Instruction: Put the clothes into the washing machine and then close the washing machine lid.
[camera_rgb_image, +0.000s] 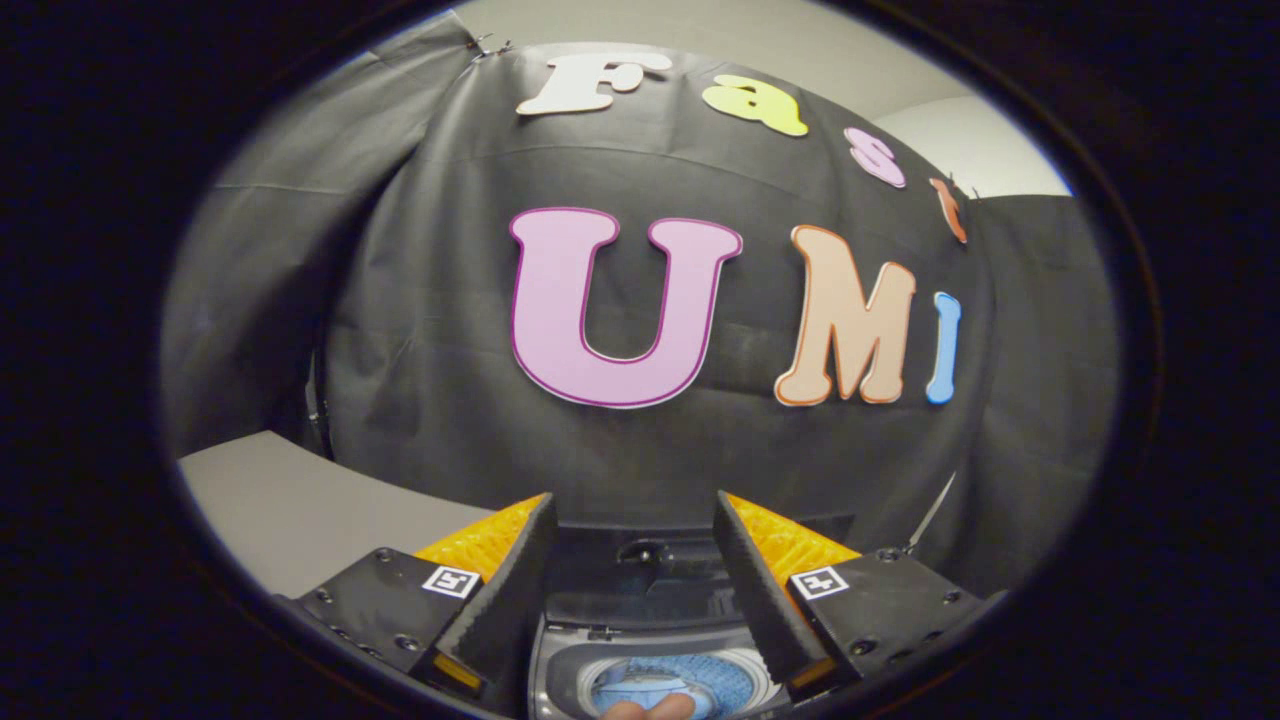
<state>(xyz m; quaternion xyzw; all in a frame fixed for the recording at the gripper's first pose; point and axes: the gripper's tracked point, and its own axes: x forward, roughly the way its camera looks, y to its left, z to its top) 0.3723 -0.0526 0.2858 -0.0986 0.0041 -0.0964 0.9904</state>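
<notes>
Between the spread fingers of the gripper (632, 600), low and close, sat the washing machine (640, 650), its raised lid (640, 575) dark and hard to make out against the booth's black cloth wall (450, 380). Only part of the round drum (655, 685) showed, cut off below, with blue clothes (700, 680) lying inside it. A fingertip (650, 708) of a person poked in at the drum's near edge. The jaws stood wide apart, gripping nothing. Off to the gripper's left ran a grey tabletop (290, 510).
</notes>
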